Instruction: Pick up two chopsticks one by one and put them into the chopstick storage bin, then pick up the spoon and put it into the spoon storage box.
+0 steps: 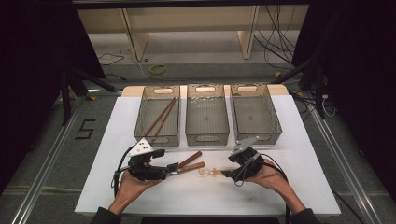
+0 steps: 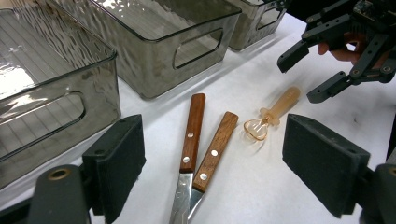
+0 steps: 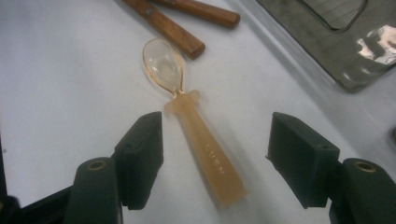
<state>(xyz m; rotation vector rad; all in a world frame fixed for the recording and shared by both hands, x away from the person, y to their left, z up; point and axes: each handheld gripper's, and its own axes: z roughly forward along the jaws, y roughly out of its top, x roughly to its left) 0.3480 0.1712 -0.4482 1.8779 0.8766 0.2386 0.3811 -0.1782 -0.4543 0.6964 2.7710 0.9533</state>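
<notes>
A laboratory recording cell is indicated by black curtains, aluminium floor rails, loose cables and a white-covered table with three bins.

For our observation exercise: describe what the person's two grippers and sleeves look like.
Both the left gripper and right gripper are black linkage frames with flat black block-shaped jaws. Each carries a grey three-cornered plate on top and trails a black cable. The sleeves are dark.

Three clear grey bins in a far row; left bin holds chopsticks.
</notes>
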